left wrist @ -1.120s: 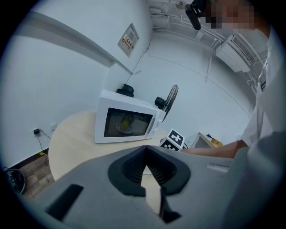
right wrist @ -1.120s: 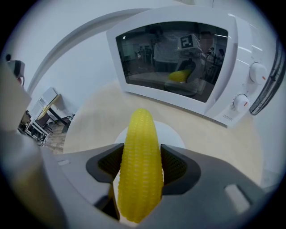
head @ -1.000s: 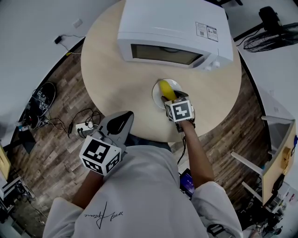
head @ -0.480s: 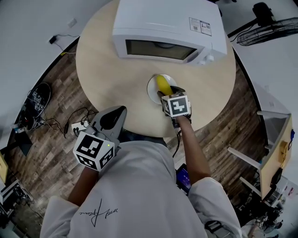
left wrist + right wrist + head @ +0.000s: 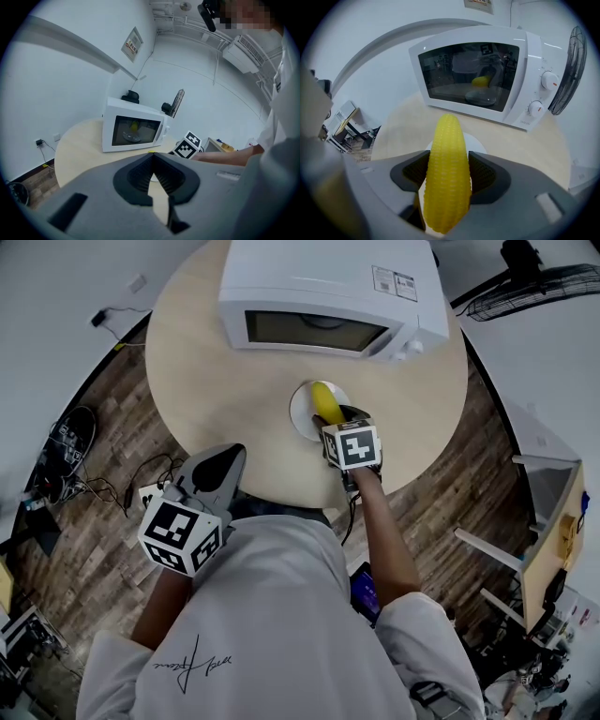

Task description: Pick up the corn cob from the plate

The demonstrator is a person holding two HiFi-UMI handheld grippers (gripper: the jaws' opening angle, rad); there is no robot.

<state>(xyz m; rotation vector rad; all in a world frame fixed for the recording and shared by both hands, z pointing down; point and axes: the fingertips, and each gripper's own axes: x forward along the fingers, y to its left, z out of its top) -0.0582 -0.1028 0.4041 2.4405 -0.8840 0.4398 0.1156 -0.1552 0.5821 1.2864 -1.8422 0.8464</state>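
Note:
The yellow corn cob [image 5: 446, 173] stands lengthwise between the jaws of my right gripper [image 5: 447, 164], and both pads press its sides. In the head view the corn cob [image 5: 325, 397] lies over the small white plate [image 5: 300, 413] in front of the microwave, with the right gripper [image 5: 337, 418] at its near end. I cannot tell whether the cob still touches the plate [image 5: 477, 140]. My left gripper [image 5: 220, 465] hangs at the round table's near edge, shut and empty, its jaw tips meeting in the left gripper view [image 5: 152, 157].
A white microwave [image 5: 323, 292] with its door closed stands at the back of the round wooden table [image 5: 202, 381]; a glass turntable with something yellow shows inside [image 5: 480, 82]. A black fan [image 5: 534, 282] stands to the right. Cables and a power strip [image 5: 150, 493] lie on the floor at the left.
The whole head view has shifted slightly. The right gripper stays at the plate round the corn cob, and the left gripper holds near the table's edge.

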